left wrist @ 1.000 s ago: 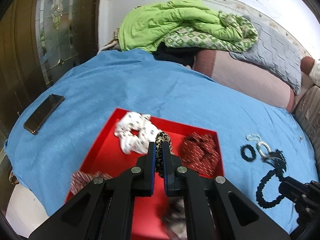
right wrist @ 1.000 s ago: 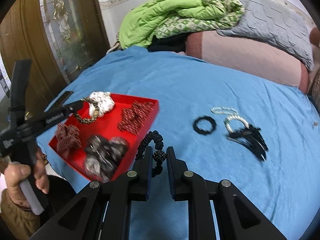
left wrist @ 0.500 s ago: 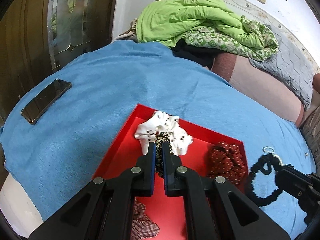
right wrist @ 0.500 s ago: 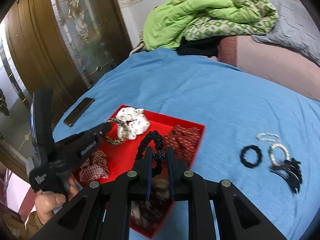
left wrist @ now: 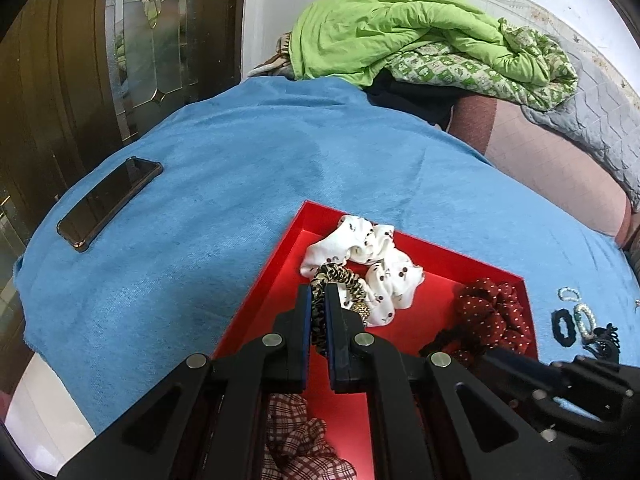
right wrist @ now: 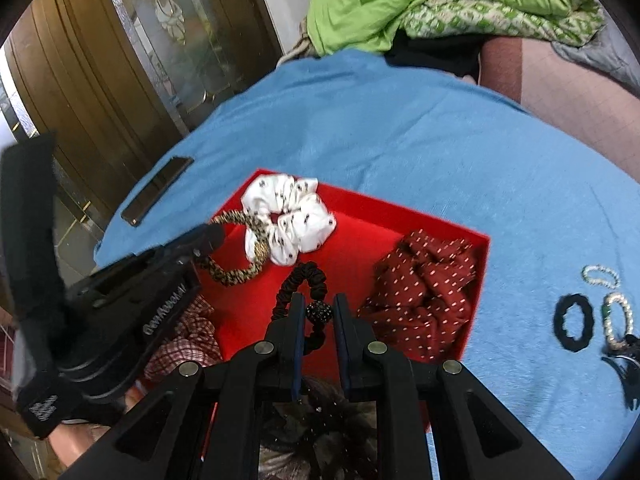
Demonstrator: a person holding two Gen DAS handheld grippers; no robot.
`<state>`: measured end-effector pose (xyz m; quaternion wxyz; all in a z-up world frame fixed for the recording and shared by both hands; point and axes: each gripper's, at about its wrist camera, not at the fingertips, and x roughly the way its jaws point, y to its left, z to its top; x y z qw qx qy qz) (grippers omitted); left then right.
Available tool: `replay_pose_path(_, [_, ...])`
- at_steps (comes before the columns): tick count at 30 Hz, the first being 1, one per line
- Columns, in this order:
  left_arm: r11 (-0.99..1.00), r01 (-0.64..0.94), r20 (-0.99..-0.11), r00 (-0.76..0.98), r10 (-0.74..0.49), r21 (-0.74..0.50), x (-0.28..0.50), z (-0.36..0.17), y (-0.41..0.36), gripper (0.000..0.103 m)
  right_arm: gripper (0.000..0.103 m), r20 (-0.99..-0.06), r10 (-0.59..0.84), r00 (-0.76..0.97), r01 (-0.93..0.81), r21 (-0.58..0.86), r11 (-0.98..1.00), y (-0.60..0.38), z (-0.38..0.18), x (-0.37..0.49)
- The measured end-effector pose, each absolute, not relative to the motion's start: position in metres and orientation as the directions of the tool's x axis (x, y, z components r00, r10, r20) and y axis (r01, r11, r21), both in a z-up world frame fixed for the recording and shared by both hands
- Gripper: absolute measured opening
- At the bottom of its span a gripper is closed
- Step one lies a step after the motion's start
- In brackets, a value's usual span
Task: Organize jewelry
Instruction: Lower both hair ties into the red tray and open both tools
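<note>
Left tongs [left wrist: 319,312] are held low over the red tray [left wrist: 456,240], pointed toward its far corner; the jaws are closed to a narrow slit on a leopard hair tie [left wrist: 336,280], pinched at its near side. In the right wrist view the same tie [right wrist: 236,252] hangs as a loop from the left tongs [right wrist: 216,236], its far edge overlapping the white scrunchie [right wrist: 292,216]; whether it touches the tray floor cannot be told.

Right tongs [right wrist: 318,314] are held over the tray's near middle, tilted down. The jaws are partly closed around a black hair tie [right wrist: 304,284]; its beaded ball sits between the pads, and contact on both sides is probable but blurred.

Writing: white lettering is seen on the side of the left tongs body in the right wrist view, too blurred to be read.

Tray contents: white scrunchie at the far corner, dark red dotted scrunchie [right wrist: 424,292] at the right, plaid scrunchie [left wrist: 300,440] at the near left, a dark scrunchie [right wrist: 320,424] at the near edge, mostly hidden.

Surface: the tray rests on a bed under a blue cover [left wrist: 240,160]. To the tray's right lie a black ring [right wrist: 572,322], two bead bracelets [right wrist: 618,320] and a black clip [right wrist: 624,372]. A phone [left wrist: 108,202] lies at the left. Green bedding [left wrist: 400,36] is piled at the far end; a wood and glass door [left wrist: 132,40] stands at the left.
</note>
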<state>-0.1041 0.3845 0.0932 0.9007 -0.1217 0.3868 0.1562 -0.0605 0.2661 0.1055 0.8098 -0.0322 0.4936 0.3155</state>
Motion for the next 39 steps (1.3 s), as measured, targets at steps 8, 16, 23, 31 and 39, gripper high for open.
replay_pose_path(8, [0.918, -0.386, -0.757, 0.625, 0.192, -0.086, -0.101, 0.087, 0.387, 0.006, 0.016, -0.845, 0.453, 0.285, -0.536, 0.251, 0.806, 0.270, 0.087, -0.061])
replay_pose_path(16, [0.915, -0.391, -0.766, 0.616, 0.184, -0.095, -0.101, 0.084, 0.390, 0.011, 0.016, -0.848, 0.451, 0.278, -0.538, 0.251, 0.804, 0.269, 0.086, -0.065])
replay_pose_path(23, [0.908, -0.406, -0.749, 0.632, 0.197, -0.104, -0.106, 0.088, 0.392, 0.038, 0.042, -0.831, 0.458, 0.315, -0.549, 0.234, 0.802, 0.267, 0.098, -0.073])
replay_pose_path(31, [0.907, -0.416, -0.737, 0.633, 0.235, -0.068, -0.109, 0.090, 0.389, 0.049, 0.042, -0.818, 0.461, 0.346, -0.560, 0.214, 0.800, 0.259, 0.113, -0.084])
replay_pose_path(39, [0.903, -0.426, -0.729, 0.635, 0.258, -0.052, -0.114, 0.091, 0.388, 0.052, 0.043, -0.804, 0.460, 0.377, -0.522, 0.226, 0.822, 0.235, 0.126, -0.087])
